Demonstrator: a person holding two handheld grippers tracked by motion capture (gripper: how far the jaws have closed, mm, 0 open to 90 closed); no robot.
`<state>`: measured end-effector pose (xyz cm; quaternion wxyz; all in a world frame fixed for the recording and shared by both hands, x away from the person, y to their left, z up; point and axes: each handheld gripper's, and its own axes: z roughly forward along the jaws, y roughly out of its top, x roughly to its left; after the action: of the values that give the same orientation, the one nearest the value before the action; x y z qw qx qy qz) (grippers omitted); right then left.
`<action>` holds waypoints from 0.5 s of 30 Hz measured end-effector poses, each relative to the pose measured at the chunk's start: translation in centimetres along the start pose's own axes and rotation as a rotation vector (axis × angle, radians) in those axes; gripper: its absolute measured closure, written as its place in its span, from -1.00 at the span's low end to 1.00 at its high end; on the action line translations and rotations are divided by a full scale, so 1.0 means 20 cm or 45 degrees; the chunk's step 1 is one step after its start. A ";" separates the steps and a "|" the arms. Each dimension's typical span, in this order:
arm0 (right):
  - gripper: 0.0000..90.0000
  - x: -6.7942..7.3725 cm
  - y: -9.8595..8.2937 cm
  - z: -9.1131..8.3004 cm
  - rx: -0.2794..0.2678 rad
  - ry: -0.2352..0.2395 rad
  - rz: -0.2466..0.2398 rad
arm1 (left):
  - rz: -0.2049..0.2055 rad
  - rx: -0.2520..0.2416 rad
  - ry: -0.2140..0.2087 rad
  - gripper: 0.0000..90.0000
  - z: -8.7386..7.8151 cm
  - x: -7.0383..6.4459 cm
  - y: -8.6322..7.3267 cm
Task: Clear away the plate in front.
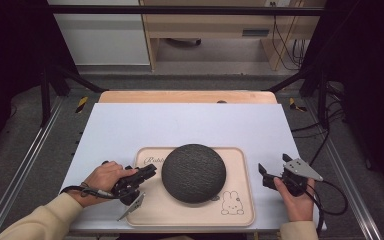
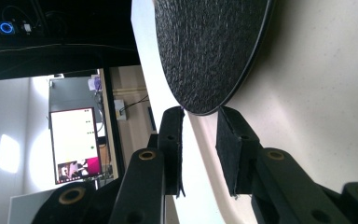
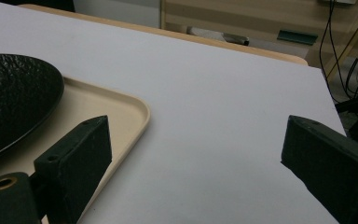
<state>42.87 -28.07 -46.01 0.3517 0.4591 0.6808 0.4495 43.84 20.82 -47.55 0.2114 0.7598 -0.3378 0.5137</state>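
White sheeting covers a work table [image 1: 130,125] in a dim rig bay, with shelving and loose cables beyond — and at its near edge sits a beige tray [image 1: 240,165] printed with a small rabbit [image 1: 232,204]. On the tray's middle rests a black, rough-textured round plate [image 1: 193,172], turned face down so that its domed back is up.

At the plate's left rim, the left gripper [image 1: 150,171] lies rolled on its side in the person's left hand [image 1: 101,179], its jaws pointing right toward the plate. The left gripper view shows the plate's edge [image 2: 214,56] just ahead of the two pads [image 2: 230,140], which stand a narrow gap apart with the rim lined up between them but not yet inside (nothing is pinched).

To the right, the right gripper [image 1: 274,164] rests off the tray on the white sheeting, held in the right hand [image 1: 295,200], its jaws spread wide and empty. Its own view has the tray's corner [image 3: 135,107] and the plate [image 3: 14,102] off to the left.

Everything turns on the rim: it lies straight ahead of the left jaws, level with their gap, and the left gripper is clearly the nearer one — a short push rightward would likely set the edge between the pads.
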 end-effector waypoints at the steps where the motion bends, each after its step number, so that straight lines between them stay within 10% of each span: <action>1: -0.82 0.00 0.00 0.00 0.000 0.000 0.000 | 0.000 0.000 0.000 0.58 0.00 0.00 0.00; 15: -0.82 0.00 0.00 0.00 0.001 -0.002 -0.002 | 0.021 0.092 0.011 0.54 0.00 0.05 -0.08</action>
<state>42.87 -28.07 -46.00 0.3523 0.4590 0.6812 0.4486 45.24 21.74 -46.62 0.1809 0.7620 -0.3243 0.5305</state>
